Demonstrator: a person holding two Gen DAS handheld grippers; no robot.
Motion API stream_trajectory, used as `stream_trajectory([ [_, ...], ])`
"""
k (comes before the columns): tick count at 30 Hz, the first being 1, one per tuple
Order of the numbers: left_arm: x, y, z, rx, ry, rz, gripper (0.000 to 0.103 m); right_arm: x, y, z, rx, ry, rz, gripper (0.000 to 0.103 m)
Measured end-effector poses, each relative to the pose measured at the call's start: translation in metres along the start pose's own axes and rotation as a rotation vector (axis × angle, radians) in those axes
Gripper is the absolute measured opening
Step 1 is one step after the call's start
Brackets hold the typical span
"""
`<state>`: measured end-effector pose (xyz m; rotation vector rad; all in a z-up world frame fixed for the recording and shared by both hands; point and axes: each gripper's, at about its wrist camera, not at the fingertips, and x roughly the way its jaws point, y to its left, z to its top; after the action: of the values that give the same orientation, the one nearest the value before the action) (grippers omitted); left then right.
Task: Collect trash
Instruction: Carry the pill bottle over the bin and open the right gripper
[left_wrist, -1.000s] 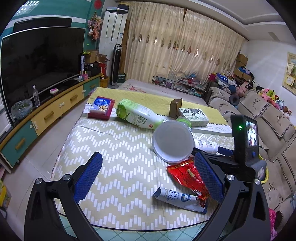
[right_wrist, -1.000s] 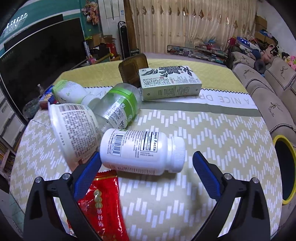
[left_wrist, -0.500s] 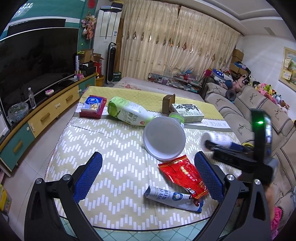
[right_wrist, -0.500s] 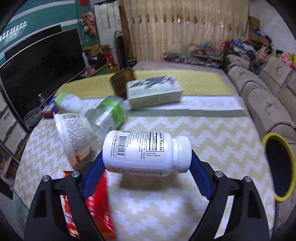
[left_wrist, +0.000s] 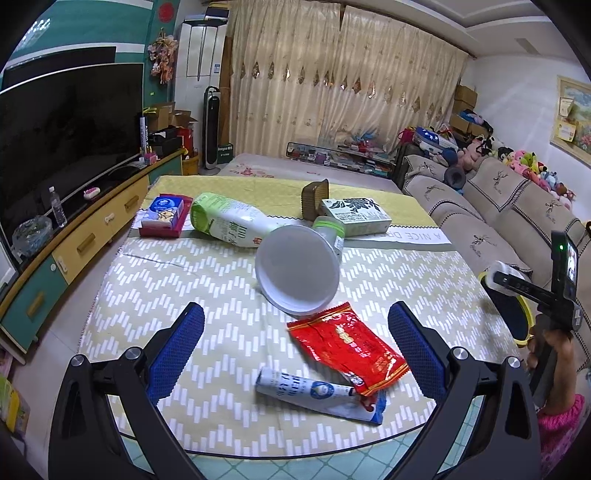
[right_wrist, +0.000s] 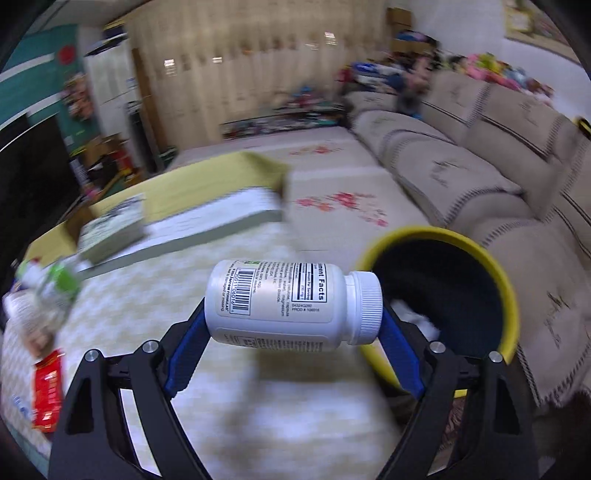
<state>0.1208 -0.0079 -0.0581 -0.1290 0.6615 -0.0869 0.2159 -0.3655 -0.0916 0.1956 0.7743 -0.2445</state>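
You had the right claw (right_wrist: 293, 325) clamped on the white pill bottle (right_wrist: 291, 301) near the yellow-rimmed bin (right_wrist: 508, 295), your left claw (left_wrist: 295, 347) gaping empty, and most trash left on the desk (left_wrist: 177, 280).

The white pill bottle (right_wrist: 291, 301) carries a barcode and a panel headed "ment Facts", cut off at its start. A white strip (left_wrist: 417, 236) of the tablecloth near the table's far right edge reads, upside down, "A NICE DR".

jaws clamp white bottle (right_wrist: 291, 302) beside yellow-rimmed bin (right_wrist: 506, 291)
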Motion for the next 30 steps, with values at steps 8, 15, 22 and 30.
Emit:
stream_trajectory([
  [8,0.012,-0.008,-0.004,-0.003,0.041,-0.015,0.098,0.037,-0.083,0.005,0.118,0.062,-0.134,0.081],
  [15,0.016,-0.012,-0.002,0.009,0.046,-0.005,0.098,0.063,-0.103,0.004,0.161,0.111,-0.170,0.081],
  [22,0.024,-0.010,0.000,0.008,0.059,-0.002,0.098,0.033,-0.090,0.003,0.181,0.045,-0.116,0.086],
  [30,0.030,-0.002,-0.009,0.027,0.110,-0.090,0.098,-0.003,-0.009,-0.024,-0.015,-0.030,-0.003,0.091],
])
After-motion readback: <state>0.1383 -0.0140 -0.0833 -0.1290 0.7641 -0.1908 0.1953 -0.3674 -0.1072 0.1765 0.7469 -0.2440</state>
